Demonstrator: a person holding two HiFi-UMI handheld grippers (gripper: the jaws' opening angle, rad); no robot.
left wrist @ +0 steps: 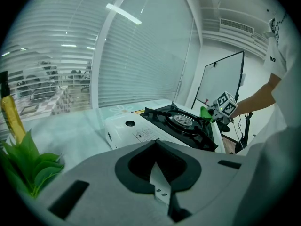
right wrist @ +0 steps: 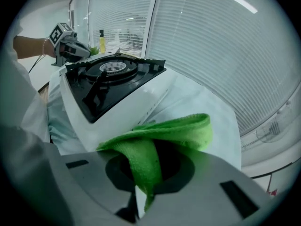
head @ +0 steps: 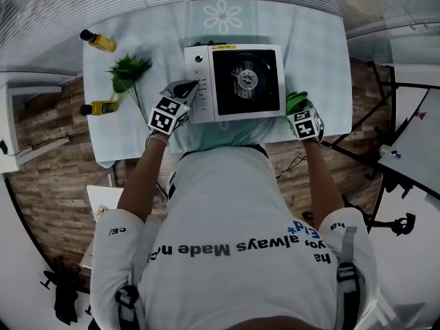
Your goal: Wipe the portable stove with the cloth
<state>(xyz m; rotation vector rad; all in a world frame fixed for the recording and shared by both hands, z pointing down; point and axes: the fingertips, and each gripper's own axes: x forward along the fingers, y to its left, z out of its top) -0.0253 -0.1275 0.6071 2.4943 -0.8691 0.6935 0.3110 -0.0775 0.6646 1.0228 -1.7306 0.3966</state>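
The portable stove [head: 237,81], white with a black top and round burner, stands mid-table. My left gripper [head: 184,89] sits at its near-left corner by the control panel, jaws shut with nothing between them. In the left gripper view the stove [left wrist: 141,126] lies just beyond the closed jaw tips [left wrist: 156,141]. My right gripper [head: 303,121] is off the stove's near-right corner, shut on a green cloth [head: 297,100]. In the right gripper view the cloth [right wrist: 164,131] drapes folded over the jaws, hiding their tips, and the stove [right wrist: 113,74] is ahead to the left.
Two yellow bottles [head: 100,41] [head: 102,106] and a green leafy sprig [head: 129,74] lie on the table's left part. The pale tablecloth [head: 309,40] reaches the table edges. Window blinds run along the far side. A white board and stands [head: 412,143] are at the right.
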